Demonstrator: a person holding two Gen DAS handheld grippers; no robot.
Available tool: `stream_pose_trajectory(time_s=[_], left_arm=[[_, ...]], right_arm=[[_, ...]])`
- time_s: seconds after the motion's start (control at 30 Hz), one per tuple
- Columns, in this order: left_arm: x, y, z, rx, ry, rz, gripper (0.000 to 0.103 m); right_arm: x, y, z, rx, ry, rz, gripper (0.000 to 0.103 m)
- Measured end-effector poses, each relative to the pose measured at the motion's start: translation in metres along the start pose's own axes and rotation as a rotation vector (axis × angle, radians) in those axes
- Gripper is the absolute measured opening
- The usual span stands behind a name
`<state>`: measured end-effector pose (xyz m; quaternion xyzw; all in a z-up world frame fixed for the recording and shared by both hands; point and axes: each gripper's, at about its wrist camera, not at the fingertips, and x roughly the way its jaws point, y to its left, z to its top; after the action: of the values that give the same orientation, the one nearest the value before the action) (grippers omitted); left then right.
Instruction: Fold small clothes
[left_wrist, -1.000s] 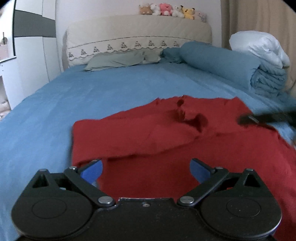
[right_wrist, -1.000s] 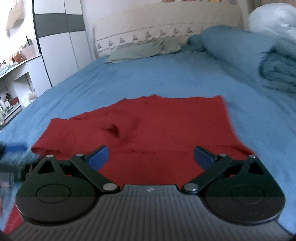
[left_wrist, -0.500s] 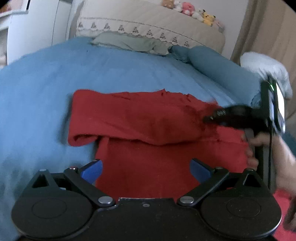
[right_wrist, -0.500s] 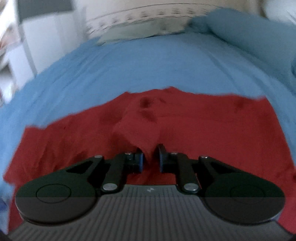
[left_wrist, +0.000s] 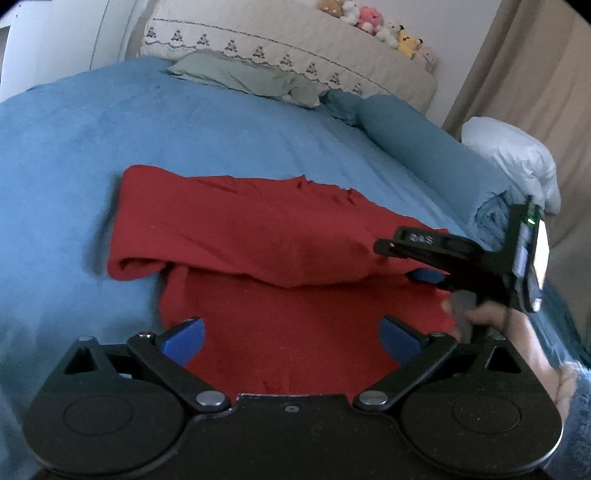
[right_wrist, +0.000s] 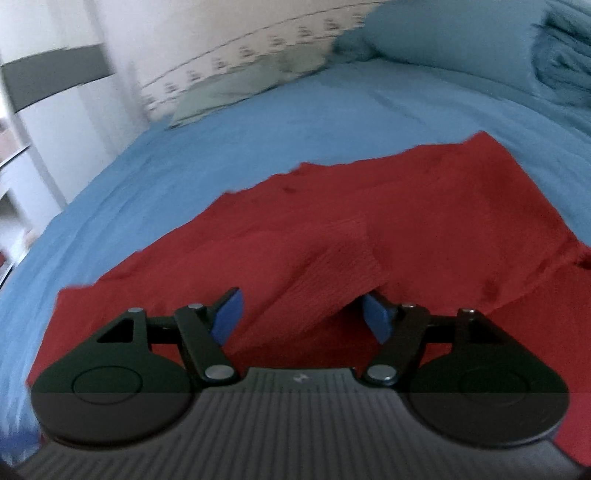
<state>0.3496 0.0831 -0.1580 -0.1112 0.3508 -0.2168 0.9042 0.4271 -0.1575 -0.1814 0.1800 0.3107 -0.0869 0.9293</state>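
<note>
A red knitted garment (left_wrist: 258, 229) lies spread on the blue bed sheet (left_wrist: 184, 129), its far part folded over toward me as a thick band. My left gripper (left_wrist: 291, 328) hovers open above the garment's near edge, nothing between its blue pads. From the right, my right gripper (left_wrist: 410, 258) reaches in over the fold, held by a hand (left_wrist: 491, 317). In the right wrist view the right gripper (right_wrist: 302, 308) has its jaws opening. A ribbed flap of the red garment (right_wrist: 406, 206) lies loose between them, and the pads do not press on it.
A rolled blue duvet (left_wrist: 417, 147) and a white pillow (left_wrist: 509, 155) lie along the right side of the bed. A grey-green pillow (left_wrist: 240, 74) and a padded headboard (left_wrist: 295, 48) topped with plush toys (left_wrist: 369, 22) are at the far end. A white wardrobe (right_wrist: 48, 92) stands left.
The right gripper went from open to shut on a pinch of red cloth, drew it over, and now stands open again with the flap loose. Both views have rolled.
</note>
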Motion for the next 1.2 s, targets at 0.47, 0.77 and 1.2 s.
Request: stream_pose_trajectory(time_s=[0.47, 0.77, 1.2], left_arm=[[-0.001, 0.009, 0.001, -0.043, 0.015, -0.028, 0.102], [0.006, 0.011, -0.006, -0.034, 0.041, -0.012, 0.102], [0.015, 0.013, -0.011, -0.025, 0.056, 0.021, 0.102]], right_arm=[[-0.019, -0.005, -0.018, -0.010, -0.052, -0.114, 0.061], [-0.011, -0.025, 0.008, 0.118, -0.028, -0.040, 0.023], [-0.041, -0.078, 0.082, -0.104, -0.170, -0.168, 0.021]])
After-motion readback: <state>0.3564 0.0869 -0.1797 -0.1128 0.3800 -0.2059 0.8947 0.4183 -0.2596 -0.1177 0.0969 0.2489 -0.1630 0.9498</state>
